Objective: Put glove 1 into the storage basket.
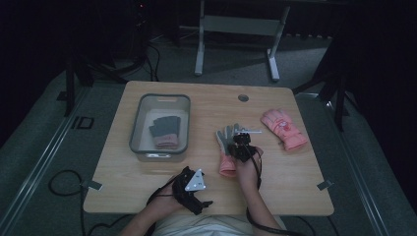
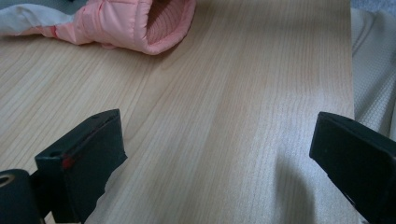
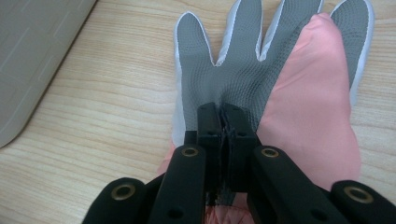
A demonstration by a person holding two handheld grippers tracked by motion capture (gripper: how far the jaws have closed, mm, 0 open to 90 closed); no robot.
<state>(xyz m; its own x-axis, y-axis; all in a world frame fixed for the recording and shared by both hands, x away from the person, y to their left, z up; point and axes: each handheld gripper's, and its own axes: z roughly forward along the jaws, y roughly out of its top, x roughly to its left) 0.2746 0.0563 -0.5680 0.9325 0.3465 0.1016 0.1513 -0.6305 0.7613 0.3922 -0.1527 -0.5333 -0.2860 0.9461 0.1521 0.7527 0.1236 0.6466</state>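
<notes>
We see a grey bin [image 1: 139,129] on our wooden table [image 1: 206,103] with a dark glove [image 1: 163,132] inside, and a pink glove [image 1: 284,129] lying far right.

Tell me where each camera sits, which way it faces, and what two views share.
High view: above the person's side, looking forward and down on the table; forearms, left gripper, right gripper show.
Left gripper view: rides the left gripper, low across the tabletop; open jaws.
Right gripper view: rides the right gripper, looking down; shut jaws over the grey-palmed glove.
Shared: all three show that pink glove.
</notes>
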